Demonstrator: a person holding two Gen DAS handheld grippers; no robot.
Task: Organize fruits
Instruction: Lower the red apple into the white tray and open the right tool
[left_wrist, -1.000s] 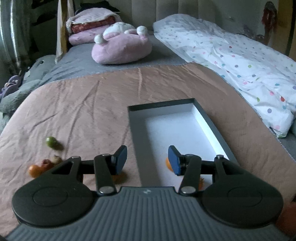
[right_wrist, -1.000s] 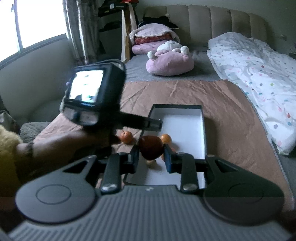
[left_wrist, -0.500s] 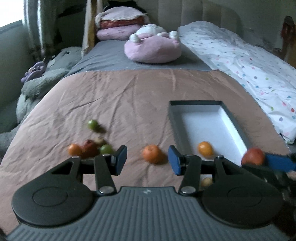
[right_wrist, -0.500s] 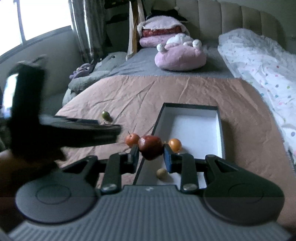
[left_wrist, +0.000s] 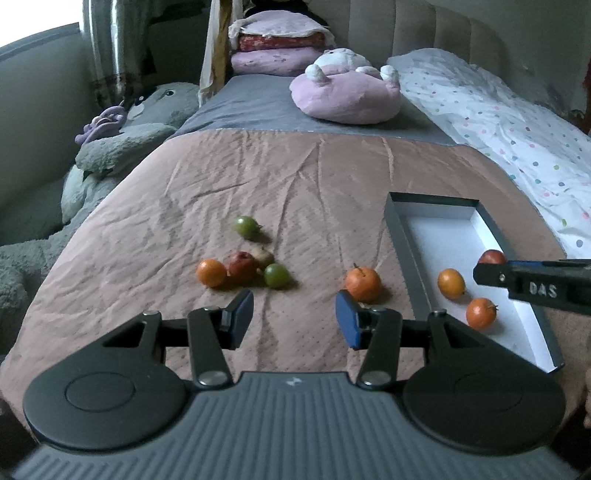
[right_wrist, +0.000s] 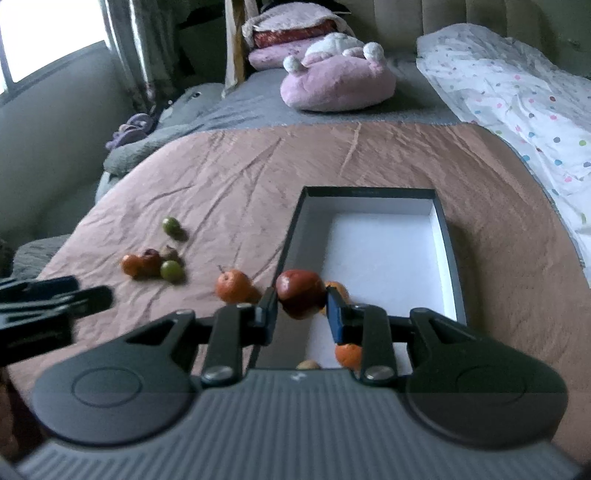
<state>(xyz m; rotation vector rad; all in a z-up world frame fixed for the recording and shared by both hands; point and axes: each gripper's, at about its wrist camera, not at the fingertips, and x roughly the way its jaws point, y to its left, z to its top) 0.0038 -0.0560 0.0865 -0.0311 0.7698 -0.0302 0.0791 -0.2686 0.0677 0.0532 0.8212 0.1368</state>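
While clamped on a dark red apple (right_wrist: 301, 293) at lower centre of the right wrist view, right gripper (right_wrist: 300, 308) over the near left wall of the open box (right_wrist: 448, 236), pads pressed to both sides of the fruit. Same apple visible at the right edge of the left wrist view, at the tip of the black finger reaching in over the box. Already lying on the white floor of the box: two oranges (left_wrist: 451, 283) at lower right of the left wrist view, plus a pale small fruit (right_wrist: 308, 364) barely showing under the right gripper body. Left gripper (left_wrist: 294, 318) at lower centre of its view, jaws moderately apart and holding nothing, above the brown bedspread (left_wrist: 303, 192). Just beyond its right pad, a lone orange (left_wrist: 362, 284) on the cloth, beside the box wall but not touching it. Further left in frame, a cluster of orange, red, tan and green fruit (left_wrist: 242, 267) bunched together, and one green fruit (left_wrist: 246, 226) apart above them. Step in hand, by judgement: dropping the apple into the box. Next move likely calls for carrying it clear of the wall, lowering onto bare floor away from the oranges, then spreading the jaws gently against rolling; for the left, centring on the lone orange before closing.
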